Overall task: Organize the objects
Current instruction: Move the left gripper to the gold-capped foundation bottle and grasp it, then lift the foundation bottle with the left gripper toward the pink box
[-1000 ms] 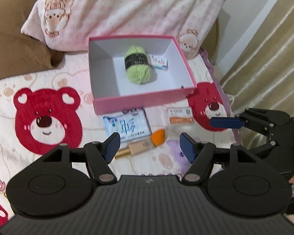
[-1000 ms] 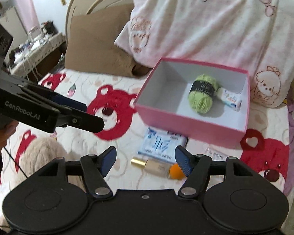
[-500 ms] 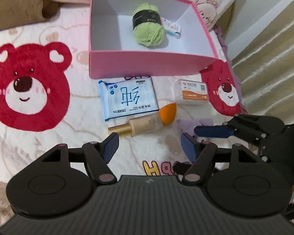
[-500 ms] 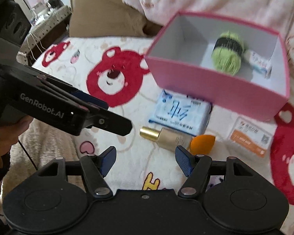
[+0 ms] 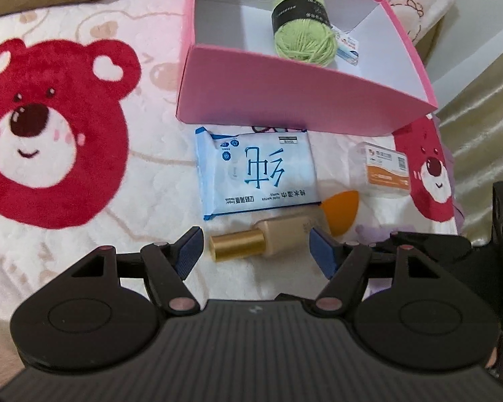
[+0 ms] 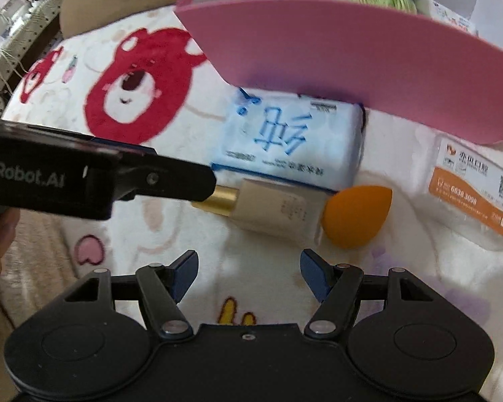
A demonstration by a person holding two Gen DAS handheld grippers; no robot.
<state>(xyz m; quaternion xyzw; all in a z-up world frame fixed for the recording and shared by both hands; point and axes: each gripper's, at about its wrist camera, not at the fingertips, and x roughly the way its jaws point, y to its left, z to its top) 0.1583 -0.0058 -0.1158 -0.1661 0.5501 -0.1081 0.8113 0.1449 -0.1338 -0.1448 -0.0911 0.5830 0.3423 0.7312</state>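
Observation:
A beige foundation bottle (image 5: 261, 241) with a gold cap lies on the bear-print blanket, just in front of a blue wipes pack (image 5: 256, 174). An orange sponge (image 5: 340, 211) touches its far end. My left gripper (image 5: 256, 249) is open and low over the bottle, one finger at each end, pads apart from it. In the right wrist view that left gripper's finger (image 6: 164, 181) reaches the gold cap of the bottle (image 6: 268, 209). My right gripper (image 6: 248, 268) is open and holds nothing, just short of the bottle and the sponge (image 6: 355, 216).
Behind the wipes stands a pink box (image 5: 301, 100) holding a green yarn ball (image 5: 303, 30) and a small white carton (image 5: 347, 45). A clear case with an orange label (image 5: 384, 174) lies right of the sponge. Pillows sit behind the box, and a curtain hangs at right.
Both grippers have come down toward the blanket, so the bottle, sponge and wipes now loom large. The left fingers now flank the bottle. Neither jaw opening has visibly changed.

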